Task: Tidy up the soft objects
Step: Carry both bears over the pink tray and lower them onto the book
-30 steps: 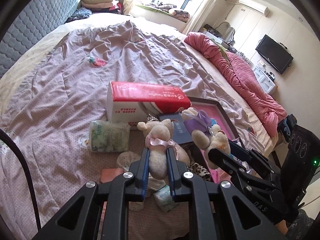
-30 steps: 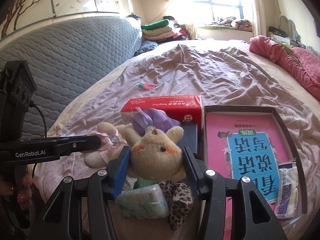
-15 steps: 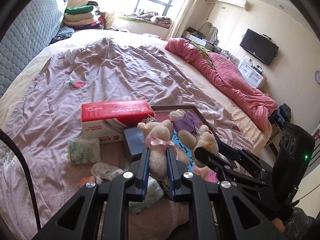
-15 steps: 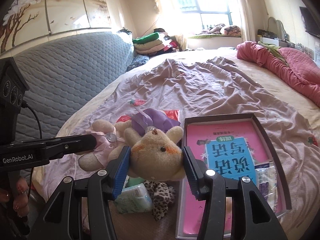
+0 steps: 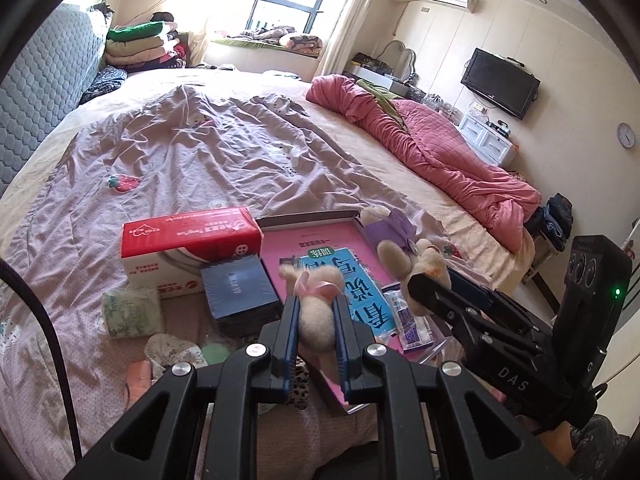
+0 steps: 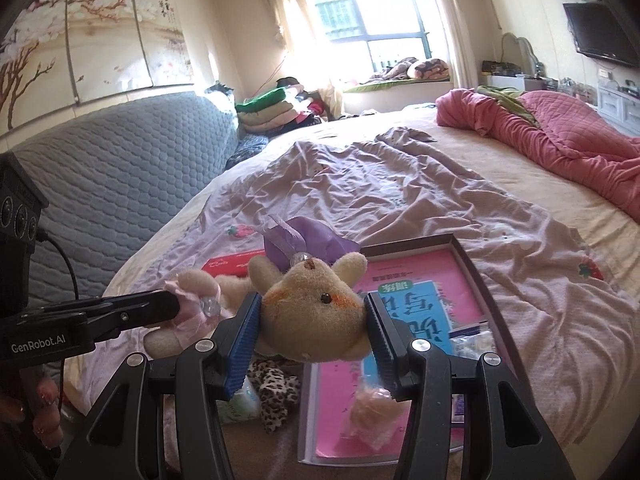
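In the left wrist view my left gripper [image 5: 315,303] is shut on a small beige plush toy with a pink bow [image 5: 316,322], held above the bed clutter. To its right my right gripper [image 5: 420,280] carries a beige plush toy with a purple bow [image 5: 394,254]. The right wrist view shows the right gripper [image 6: 312,302] shut on that purple-bow plush [image 6: 316,320] by its head. The left gripper [image 6: 164,308] reaches in from the left there with the pink-bow plush [image 6: 192,300]. Both toys hang clear of the lilac bedspread [image 5: 192,160].
Below lie a red tissue box [image 5: 188,236], a dark blue book [image 5: 238,292], a tray [image 5: 308,218] holding a pink book and a packet [image 5: 408,320], a green tissue pack [image 5: 132,312] and a leopard cloth [image 6: 276,388]. A pink quilt [image 5: 432,152] lines the right side.
Both grippers have risen and drifted right over the tray, each still holding its plush toy. The items on the bed now look lower and smaller.
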